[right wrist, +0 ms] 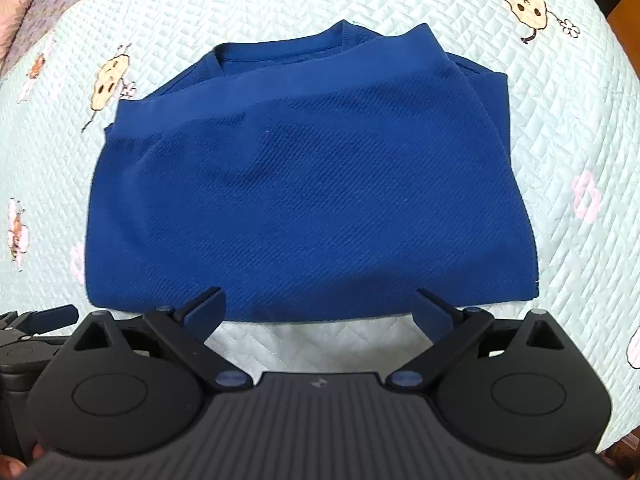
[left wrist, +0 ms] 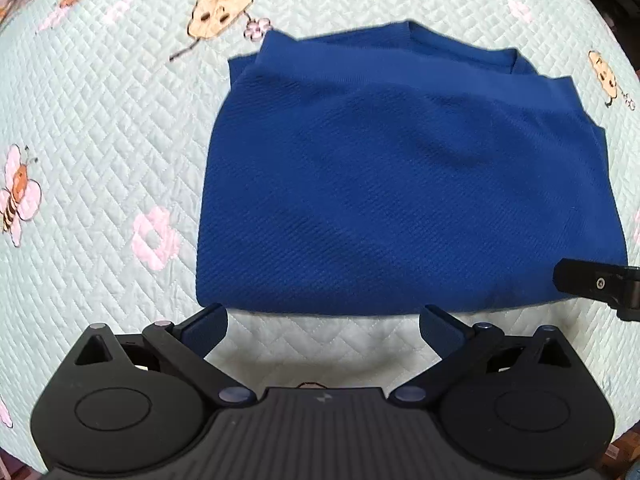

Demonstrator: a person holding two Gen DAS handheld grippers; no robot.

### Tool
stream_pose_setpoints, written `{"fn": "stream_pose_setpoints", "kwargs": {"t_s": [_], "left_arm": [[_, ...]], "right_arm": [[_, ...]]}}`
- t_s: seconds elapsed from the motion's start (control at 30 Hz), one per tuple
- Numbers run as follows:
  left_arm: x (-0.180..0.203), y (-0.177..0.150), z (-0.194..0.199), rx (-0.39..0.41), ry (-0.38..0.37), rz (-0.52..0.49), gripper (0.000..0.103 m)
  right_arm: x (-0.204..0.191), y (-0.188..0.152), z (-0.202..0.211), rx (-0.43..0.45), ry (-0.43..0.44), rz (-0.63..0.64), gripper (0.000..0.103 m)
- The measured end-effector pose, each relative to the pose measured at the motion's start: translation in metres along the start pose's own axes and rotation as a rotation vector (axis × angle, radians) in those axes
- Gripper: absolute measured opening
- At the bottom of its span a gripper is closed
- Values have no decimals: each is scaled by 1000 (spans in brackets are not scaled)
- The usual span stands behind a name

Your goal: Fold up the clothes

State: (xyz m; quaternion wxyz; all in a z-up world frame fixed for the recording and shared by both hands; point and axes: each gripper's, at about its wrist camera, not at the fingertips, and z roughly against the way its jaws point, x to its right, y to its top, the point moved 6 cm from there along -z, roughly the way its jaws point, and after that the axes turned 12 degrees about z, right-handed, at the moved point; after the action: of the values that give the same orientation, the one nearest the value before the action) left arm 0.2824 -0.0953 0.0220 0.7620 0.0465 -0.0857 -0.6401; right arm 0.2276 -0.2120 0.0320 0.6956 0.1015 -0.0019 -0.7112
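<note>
Left wrist view: left gripper (left wrist: 323, 326) spread wide, nothing between its fingers, poised just short of the near edge of the folded blue sweater (left wrist: 400, 184); bare quilted bedspread (left wrist: 104, 120) extends leftward. The right gripper's finger (left wrist: 596, 280) enters at right.

Right wrist view: right gripper (right wrist: 318, 310) likewise spread and empty, fingertips overlapping the sweater's (right wrist: 312, 184) near edge; open quilt (right wrist: 580, 120) surrounds it.

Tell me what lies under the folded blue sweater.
The blue sweater lies on a pale quilted bedspread printed with bees and flowers. Whatever is directly beneath it, and its tucked-in sleeves, is covered.
</note>
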Motion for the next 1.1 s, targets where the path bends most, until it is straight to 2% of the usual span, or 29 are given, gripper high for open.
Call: {"fn": "stream_pose_setpoints", "kwargs": {"t_s": [0.07,0.1,0.13,0.17,0.23,0.27,0.3,0.33,0.37,0.47,0.53,0.57,0.67,0.77,0.83,0.9,1.0,1.1], "left_arm": [[5,5,20,172,-15,-54,87],[10,6,36,296,-37,-106,91],[14,6,53,425,-60,-161,94],[17,5,68,522,-80,-196,100],[18,0,96,708,-151,-228,101],[18,-4,108,797,-181,-242,102],[18,-9,117,870,-195,-254,102],[17,-13,127,942,-208,-267,102],[17,-18,134,996,-215,-279,102],[20,-34,148,1092,-213,-305,102],[20,-46,153,1106,-208,-312,102],[20,-51,152,1082,-208,-315,102],[17,-67,146,957,-222,-305,102],[-1,-89,130,845,-238,-225,102],[-21,-106,117,816,-246,-178,102],[-39,-126,106,828,-221,-147,102],[-57,-153,87,838,-124,-148,102],[-70,-164,66,781,-64,-158,102]], "right_arm": [[1,0,13,75,18,-3,98],[1,1,24,146,36,-5,96],[2,0,42,273,65,-19,96],[4,-2,62,411,97,-36,96],[7,-17,109,743,120,-39,97],[8,-27,128,881,96,-23,102],[7,-39,145,1011,62,-2,103],[6,-49,156,1100,33,22,103],[5,-56,161,1142,8,35,103],[0,-77,171,1224,-57,57,103],[-3,-97,177,1292,-74,45,103],[-4,-108,180,1329,-82,39,103],[-8,-134,170,1347,-112,40,103],[-12,-159,160,1358,-143,42,103],[-9,-171,133,1274,-110,-7,103],[-7,-184,102,1178,-80,-54,103],[-16,-208,46,1024,-69,-72,103],[-25,-226,-1,885,34,-118,103]]}}
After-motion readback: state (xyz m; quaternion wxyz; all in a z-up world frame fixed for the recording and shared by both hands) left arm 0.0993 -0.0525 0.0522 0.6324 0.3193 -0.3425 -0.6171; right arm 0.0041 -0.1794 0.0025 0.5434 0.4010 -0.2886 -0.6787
